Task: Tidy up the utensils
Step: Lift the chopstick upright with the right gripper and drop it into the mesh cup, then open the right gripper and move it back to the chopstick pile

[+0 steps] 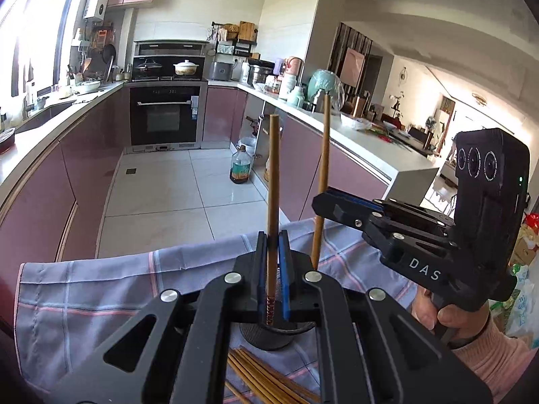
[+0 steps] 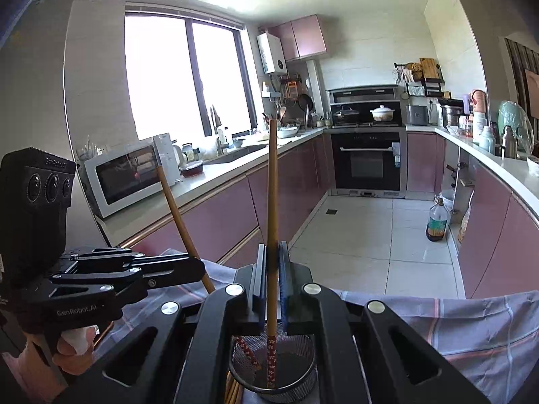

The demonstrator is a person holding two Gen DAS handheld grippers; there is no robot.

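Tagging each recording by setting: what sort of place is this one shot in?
A home kitchen, almost certainly: a built-in oven under a stove with pots, a microwave on the counter by the window, and pink base cabinets along both sides.

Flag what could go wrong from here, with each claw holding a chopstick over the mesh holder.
1. Each chopstick is pinched near its patterned end, so the long shaft could swing: the left claw holds one chopstick, the right claw the other.
2. Both ends sit inside the small holder; they could cross or tip it.
3. The claws are close together and may collide.
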